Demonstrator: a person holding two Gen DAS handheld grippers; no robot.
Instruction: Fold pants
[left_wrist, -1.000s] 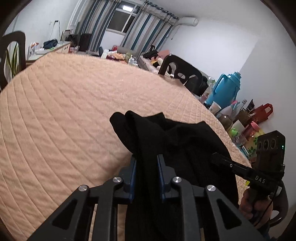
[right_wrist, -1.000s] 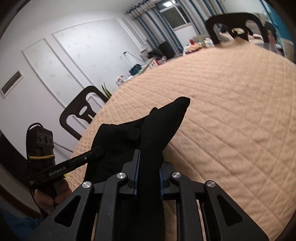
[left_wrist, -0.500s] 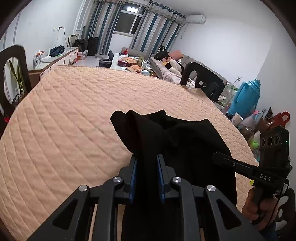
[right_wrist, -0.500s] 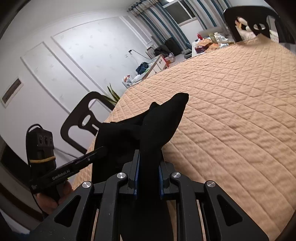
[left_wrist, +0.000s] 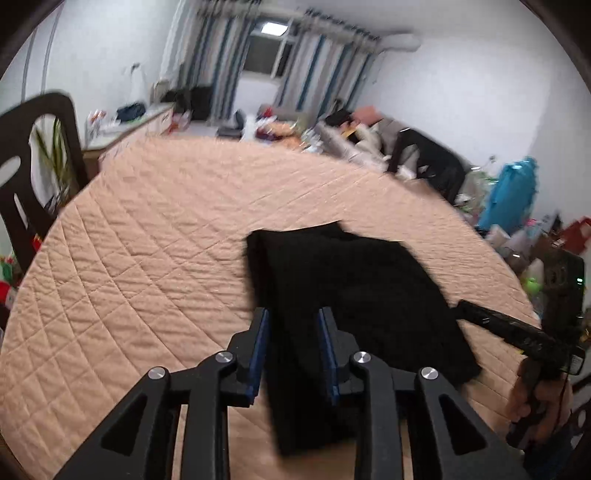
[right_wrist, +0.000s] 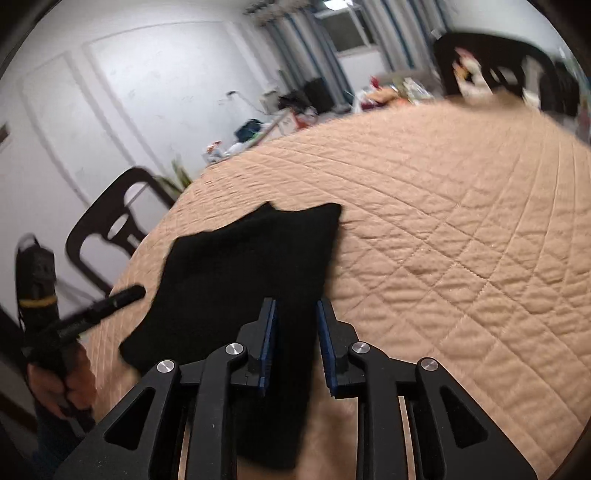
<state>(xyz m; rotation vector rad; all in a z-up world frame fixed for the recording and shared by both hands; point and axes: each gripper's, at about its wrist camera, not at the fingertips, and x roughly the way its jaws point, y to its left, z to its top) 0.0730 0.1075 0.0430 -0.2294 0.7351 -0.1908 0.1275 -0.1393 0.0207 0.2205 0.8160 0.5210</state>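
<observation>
A peach quilted cover (left_wrist: 155, 258) is spreading across the table, a dark cut-out chair (right_wrist: 110, 236) is standing beside it, and a blue plastic jug (left_wrist: 511, 195) is sitting among clutter.

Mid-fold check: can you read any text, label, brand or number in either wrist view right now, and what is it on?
No text is readable now.
Pale print on the right gripper, left wrist view: too blurred.
Print on the left gripper, right wrist view: too blurred.
Packages beside the blue jug: too blurred.
Both grippers' jaws have just been opening, black pants between them.
</observation>
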